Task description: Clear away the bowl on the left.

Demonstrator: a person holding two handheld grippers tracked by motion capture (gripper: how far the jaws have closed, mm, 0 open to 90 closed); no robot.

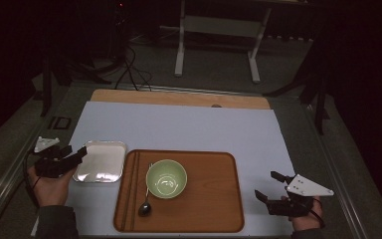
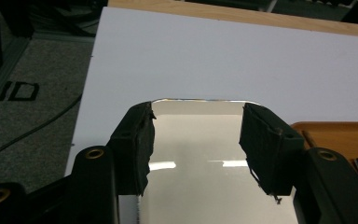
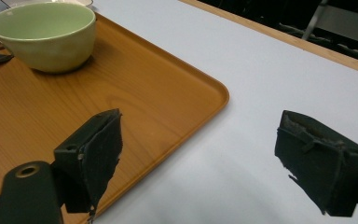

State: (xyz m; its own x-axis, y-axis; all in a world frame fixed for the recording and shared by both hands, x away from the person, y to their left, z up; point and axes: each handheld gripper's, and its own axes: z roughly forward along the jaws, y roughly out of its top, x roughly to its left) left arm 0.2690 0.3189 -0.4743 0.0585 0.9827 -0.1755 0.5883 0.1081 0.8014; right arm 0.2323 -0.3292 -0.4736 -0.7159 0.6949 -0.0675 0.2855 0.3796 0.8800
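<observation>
At the left edge of the high view, the left tool point(image 1: 74, 154) hangs over the near left corner of a small metal tray point(image 1: 101, 160), a shallow, rounded-corner rectangle with a mirror-bright floor that lies flat on the pale sheet covering the surface point(image 1: 179, 127). The jaws of this tool stand apart, released, with nothing pinched between them. The tray lies just beside the left rim of a larger wooden tray point(image 1: 214, 199), the two looking close to touching. On the wooden tray a pair of dark chopsticks point(image 1: 132, 189) lies along the left side, then comes a spoon point(image 1: 145, 208) with its bowl toward the person, then a pale green bowl point(image 1: 166, 179), upright and empty apart from a glint on its floor. Far to the right, well apart from the wooden tray, the right tool point(image 1: 269, 185) is held over the bare sheet, jaws spread wide and gripping nothing. The left gripper view brings out what the high view cannot: the metal tray point(image 2: 200, 140) lies directly between the two black pads point(image 2: 137, 144), its far rim just past their tips, and its floor reflects bright strips of light. The right gripper view shows the wooden tray's raised rim point(image 3: 216, 93) and rounded corner, and the green bowl point(image 3: 44, 35) from the side.
</observation>
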